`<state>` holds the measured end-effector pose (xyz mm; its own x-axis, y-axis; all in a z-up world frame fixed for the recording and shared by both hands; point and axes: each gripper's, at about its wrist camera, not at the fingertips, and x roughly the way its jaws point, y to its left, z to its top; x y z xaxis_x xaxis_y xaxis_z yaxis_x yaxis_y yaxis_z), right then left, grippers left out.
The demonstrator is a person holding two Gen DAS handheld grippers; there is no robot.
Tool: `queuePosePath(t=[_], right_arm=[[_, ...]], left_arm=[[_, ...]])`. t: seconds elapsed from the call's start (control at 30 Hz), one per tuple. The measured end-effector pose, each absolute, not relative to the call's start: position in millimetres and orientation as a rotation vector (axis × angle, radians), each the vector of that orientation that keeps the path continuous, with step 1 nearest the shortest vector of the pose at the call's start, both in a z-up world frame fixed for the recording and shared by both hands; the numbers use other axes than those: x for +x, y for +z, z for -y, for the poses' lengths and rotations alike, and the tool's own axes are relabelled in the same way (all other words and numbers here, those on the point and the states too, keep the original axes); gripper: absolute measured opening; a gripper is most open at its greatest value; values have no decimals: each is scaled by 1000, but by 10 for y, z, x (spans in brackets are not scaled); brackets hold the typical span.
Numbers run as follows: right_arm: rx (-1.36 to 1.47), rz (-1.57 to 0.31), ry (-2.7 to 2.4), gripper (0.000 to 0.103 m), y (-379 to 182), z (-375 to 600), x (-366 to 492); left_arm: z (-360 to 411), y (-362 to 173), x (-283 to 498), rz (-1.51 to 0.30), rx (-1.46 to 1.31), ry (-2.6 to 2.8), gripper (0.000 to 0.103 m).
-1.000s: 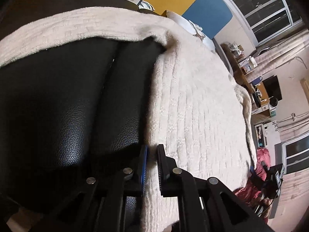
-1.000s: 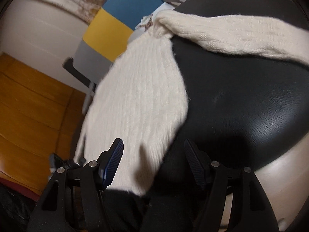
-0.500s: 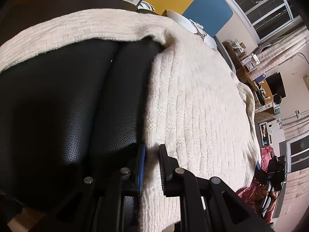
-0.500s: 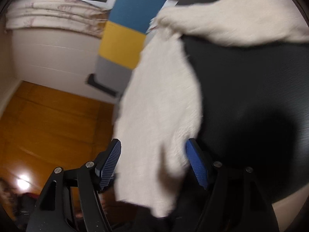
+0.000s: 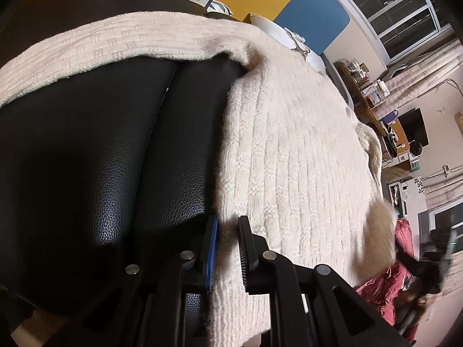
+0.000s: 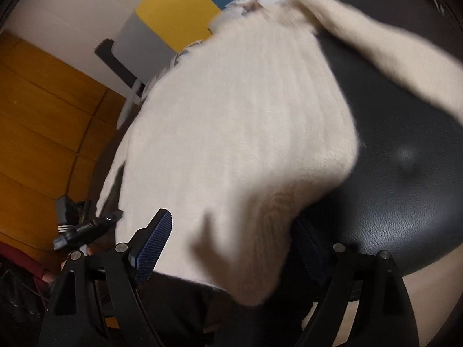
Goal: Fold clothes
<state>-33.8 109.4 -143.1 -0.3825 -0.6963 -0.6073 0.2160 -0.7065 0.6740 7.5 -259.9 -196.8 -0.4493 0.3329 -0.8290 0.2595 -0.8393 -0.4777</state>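
A cream ribbed-knit sweater (image 5: 289, 150) lies spread over a black leather seat (image 5: 101, 144), one sleeve (image 5: 121, 40) stretched across the far side. My left gripper (image 5: 227, 248) sits at the sweater's near side edge, its jaws narrow and the knit edge filling the gap between the pads. In the right wrist view the sweater (image 6: 240, 121) is blurred with motion. My right gripper (image 6: 231, 245) has its jaws opening wide. The sweater's loose corner lies between the fingers without being pressed, and it hides part of the right finger.
Beyond the seat (image 6: 405, 173) stands a panel in yellow (image 6: 176, 11), blue and grey. Orange wood flooring (image 6: 43, 121) is at the left. In the left wrist view a cluttered desk (image 5: 385, 121) and windows (image 5: 399, 8) are at the right, with red cloth (image 5: 385, 289) below.
The right gripper has lifted and swung over the sweater while its jaws spread wider, and the corner between them has flopped loose. The left jaws have parted a little; that hand has stayed put.
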Motion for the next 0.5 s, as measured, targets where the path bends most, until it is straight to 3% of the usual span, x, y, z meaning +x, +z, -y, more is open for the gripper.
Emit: queuePosePath(t=[0.1,0.4,0.47,0.5], right_arm=[[1159,722,-1993,93,-1204,-1078,-376],[1269,751,-2240,95,-1549,-1670,-137],[1290,768,-2273,87,-1609,-1698,-76],[1272,792,-2259,61,-1600,-1707,-50]], left_arm=[[2590,-1956,96,877,-1625,2487,13],[2608,-1982,102,901,-1603,2478,13],[2612,-1986,100,902,-1602,2477,13],[2614,-1988,99,903,-1601,2476,13]])
